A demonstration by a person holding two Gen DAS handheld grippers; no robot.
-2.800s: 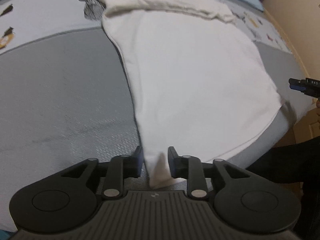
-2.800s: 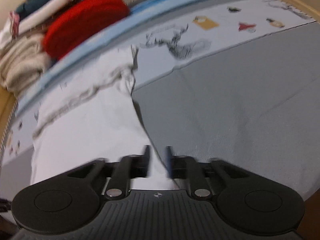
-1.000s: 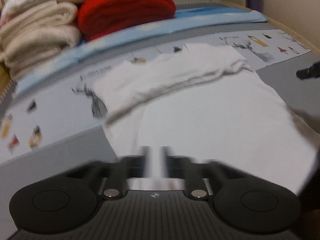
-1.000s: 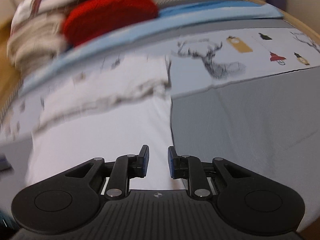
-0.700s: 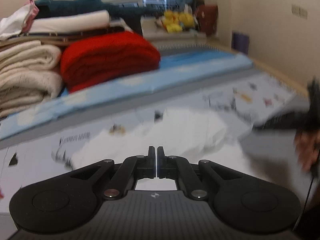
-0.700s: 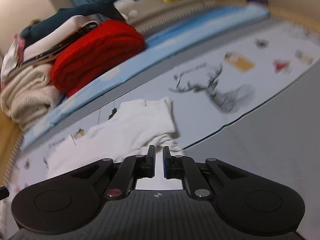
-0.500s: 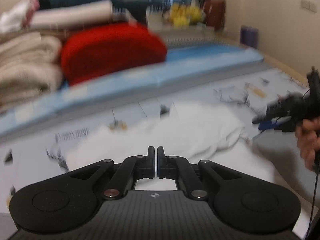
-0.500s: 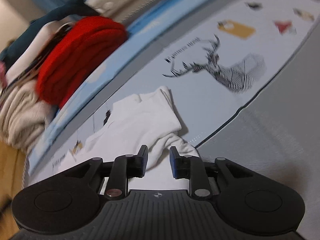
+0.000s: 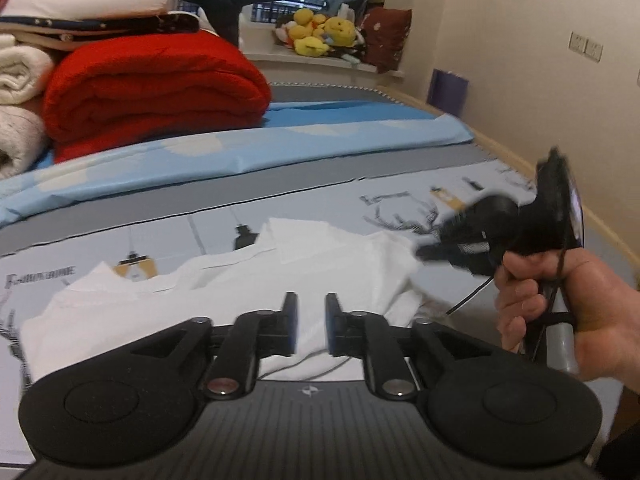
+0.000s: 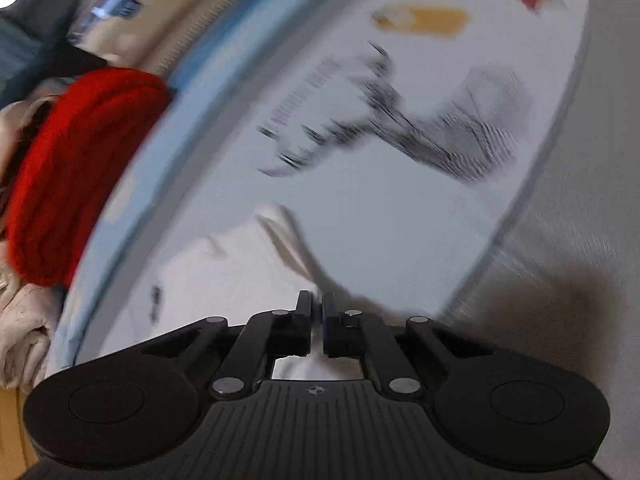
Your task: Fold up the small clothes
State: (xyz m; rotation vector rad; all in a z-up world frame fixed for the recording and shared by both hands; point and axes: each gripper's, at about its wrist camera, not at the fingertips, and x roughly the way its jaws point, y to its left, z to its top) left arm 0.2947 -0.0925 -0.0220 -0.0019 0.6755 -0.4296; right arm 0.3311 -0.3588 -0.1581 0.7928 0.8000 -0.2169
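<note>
A white garment lies folded over on the printed bed cover, its rumpled edge toward the far side. My left gripper is open and empty, held just above the garment's near part. My right gripper is shut on the garment's right edge, where a fold of white cloth runs into the jaws; that view is motion-blurred. The right gripper also shows in the left wrist view, held by a hand at the garment's right side.
A folded red blanket and cream towels are stacked at the far left. A light blue sheet runs across behind the garment. The cover's deer print lies right of the garment. Plush toys sit on the window sill.
The left gripper, shut half a second ago, has opened. The right gripper, open half a second ago, has closed on the garment's right edge and is moving fast.
</note>
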